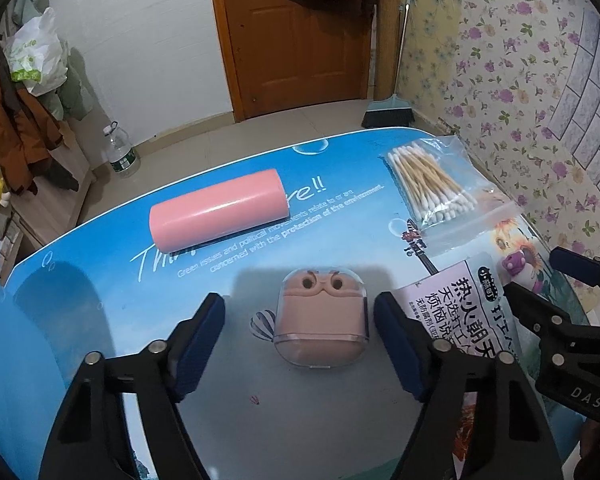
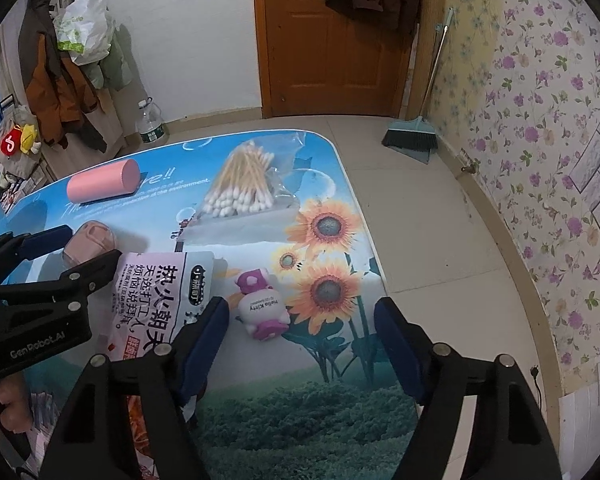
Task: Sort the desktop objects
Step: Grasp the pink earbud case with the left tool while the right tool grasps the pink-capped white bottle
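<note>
Lying at upper right of the left wrist frame, a clear zip bag (image 1: 452, 196) holds cotton swabs (image 1: 430, 182). At lower centre the left gripper (image 1: 300, 334) stands spread around a pink earbud case (image 1: 321, 322) without touching it. Only the right wrist frame shows the right gripper (image 2: 302, 338) spread over the sunflower table mat (image 2: 332, 292), a Hello Kitty toy (image 2: 260, 308) just inside its left finger (image 2: 204, 336), and a snack packet (image 2: 160, 300).

A lived-in home room: floral wallpaper (image 2: 540, 128), a wooden door (image 2: 332, 40), hung coats (image 2: 56, 80), and a broom (image 2: 414, 136) on tile.
</note>
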Action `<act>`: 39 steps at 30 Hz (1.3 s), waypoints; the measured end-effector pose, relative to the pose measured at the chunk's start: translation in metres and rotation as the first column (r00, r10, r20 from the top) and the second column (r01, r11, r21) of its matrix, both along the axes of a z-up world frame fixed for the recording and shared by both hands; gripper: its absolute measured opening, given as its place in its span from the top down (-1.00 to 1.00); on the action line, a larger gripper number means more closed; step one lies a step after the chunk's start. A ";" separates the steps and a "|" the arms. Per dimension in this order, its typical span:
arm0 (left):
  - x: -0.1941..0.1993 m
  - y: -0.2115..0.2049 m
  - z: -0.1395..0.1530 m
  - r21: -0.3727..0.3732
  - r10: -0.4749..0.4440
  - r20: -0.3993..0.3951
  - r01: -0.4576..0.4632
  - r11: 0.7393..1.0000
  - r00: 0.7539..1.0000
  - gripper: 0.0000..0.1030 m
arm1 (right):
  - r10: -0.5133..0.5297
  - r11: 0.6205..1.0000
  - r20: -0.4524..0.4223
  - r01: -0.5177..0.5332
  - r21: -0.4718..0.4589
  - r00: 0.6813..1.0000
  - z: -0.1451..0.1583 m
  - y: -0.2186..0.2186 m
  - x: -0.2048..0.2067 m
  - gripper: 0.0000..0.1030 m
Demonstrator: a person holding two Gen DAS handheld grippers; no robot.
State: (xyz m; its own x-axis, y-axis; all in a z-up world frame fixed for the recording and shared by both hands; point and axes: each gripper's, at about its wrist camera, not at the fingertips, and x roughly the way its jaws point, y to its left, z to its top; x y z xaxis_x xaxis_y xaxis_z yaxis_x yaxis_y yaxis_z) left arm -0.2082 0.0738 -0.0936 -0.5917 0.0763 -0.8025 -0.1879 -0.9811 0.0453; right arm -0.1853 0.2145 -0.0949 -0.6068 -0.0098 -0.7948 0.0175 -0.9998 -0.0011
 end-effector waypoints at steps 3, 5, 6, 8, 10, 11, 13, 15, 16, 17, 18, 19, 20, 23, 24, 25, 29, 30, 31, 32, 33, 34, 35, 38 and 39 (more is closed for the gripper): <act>0.002 0.001 0.000 -0.005 -0.006 -0.007 0.006 1.000 1.000 -0.27 | 0.007 1.000 -0.003 -0.007 0.003 1.000 0.001 -0.002 0.001 -0.37; 0.002 0.001 0.001 -0.002 -0.013 -0.009 0.013 1.000 1.000 -0.12 | 0.012 1.000 -0.006 -0.012 0.002 1.000 0.002 -0.002 0.001 -0.31; 0.003 0.001 0.001 -0.001 -0.015 -0.010 0.015 1.000 1.000 -0.08 | 0.014 1.000 -0.007 -0.014 0.003 1.000 0.002 -0.002 0.002 -0.29; 0.003 0.002 0.001 0.003 -0.023 -0.011 0.023 1.000 1.000 0.05 | 0.015 1.000 -0.007 -0.015 0.005 1.000 0.002 -0.003 0.002 -0.28; 0.003 0.003 0.002 0.003 -0.031 -0.013 0.031 1.000 0.999 0.14 | 0.014 1.000 -0.008 -0.014 0.004 1.000 0.002 -0.004 0.003 -0.27; 0.004 0.005 0.002 0.004 -0.034 -0.014 0.034 0.999 0.999 0.23 | 0.013 1.000 -0.008 -0.013 0.004 1.000 0.002 -0.004 0.003 -0.27; 0.004 0.005 0.002 0.005 -0.034 -0.014 0.034 0.999 0.999 0.23 | 0.013 1.000 -0.008 -0.013 0.004 1.000 0.002 -0.004 0.003 -0.25; 0.004 0.004 0.002 0.009 -0.031 -0.013 0.031 0.999 0.999 0.23 | 0.014 1.000 -0.010 -0.014 0.004 1.000 0.002 -0.005 0.003 -0.22; 0.004 0.005 0.002 0.009 -0.030 -0.013 0.031 0.999 0.999 0.23 | 0.014 1.000 -0.011 -0.014 0.004 1.000 0.002 -0.005 0.004 -0.20; 0.004 0.005 0.002 0.008 -0.030 -0.014 0.030 1.000 0.999 0.23 | 0.014 1.000 -0.011 -0.014 0.003 1.000 0.002 -0.005 0.004 -0.18; 0.004 0.005 0.002 0.007 -0.030 -0.014 0.030 1.000 0.999 0.23 | 0.015 1.000 -0.012 -0.015 0.002 1.000 0.002 -0.005 0.004 -0.10; 0.004 0.006 0.002 0.006 -0.029 -0.014 0.029 1.000 0.999 0.23 | 0.016 1.000 -0.014 -0.016 0.001 1.000 0.003 -0.005 0.004 0.02; 0.004 0.006 0.002 0.005 -0.028 -0.014 0.028 1.000 0.999 0.23 | 0.014 1.000 -0.014 -0.014 0.002 1.000 0.003 -0.004 0.004 0.08; 0.005 0.005 0.002 0.005 -0.027 -0.015 0.027 1.000 1.000 0.23 | 0.015 1.000 -0.015 -0.015 0.000 1.000 0.004 -0.003 0.004 0.39; 0.005 0.005 0.002 0.005 -0.026 -0.015 0.026 1.000 1.000 0.23 | 0.016 1.000 -0.014 -0.016 -0.002 1.000 0.005 -0.002 0.003 0.46; 0.006 0.004 0.002 0.004 -0.024 -0.015 0.024 1.000 1.000 0.23 | 0.017 1.000 -0.013 -0.017 -0.005 1.000 0.005 -0.002 0.003 0.46; 0.007 0.003 0.002 0.002 -0.019 -0.017 0.019 1.000 1.000 0.23 | 0.017 1.000 -0.014 -0.017 -0.005 1.000 0.005 -0.002 0.004 0.47; 0.007 0.003 0.002 0.002 -0.019 -0.017 0.019 1.000 1.000 0.23 | 0.017 1.000 -0.014 -0.017 -0.005 1.000 0.005 -0.002 0.005 0.47; 0.008 0.003 0.002 0.003 -0.017 -0.016 0.017 1.000 1.000 0.23 | 0.017 1.000 -0.014 -0.017 -0.010 1.000 0.005 -0.002 0.005 0.47; 0.008 0.002 0.002 0.003 -0.015 -0.017 0.015 1.000 1.000 0.23 | 0.016 1.000 -0.014 -0.016 -0.013 1.000 0.006 -0.001 0.006 0.47; 0.009 0.002 0.002 0.002 -0.012 -0.017 0.012 1.000 1.000 0.23 | 0.015 1.000 -0.015 -0.015 -0.012 1.000 0.007 -0.001 0.006 0.47; 0.009 0.001 0.002 0.002 -0.010 -0.017 0.010 1.000 1.000 0.23 | 0.012 1.000 -0.017 -0.012 -0.009 1.000 0.007 -0.001 0.007 0.47; 0.010 0.001 0.002 0.001 -0.008 -0.017 0.008 1.000 1.000 0.23 | 0.009 1.000 -0.019 -0.009 -0.007 1.000 0.008 -0.001 0.007 0.47; 0.013 0.001 0.002 0.003 -0.007 -0.022 0.007 1.000 1.000 0.23 | 0.002 1.000 -0.030 -0.002 0.007 1.000 0.013 -0.001 0.010 0.47; 0.014 0.001 0.003 0.002 -0.007 -0.027 0.007 1.000 1.000 0.23 | 0.002 1.000 -0.035 -0.002 0.012 0.999 0.014 -0.002 0.010 0.47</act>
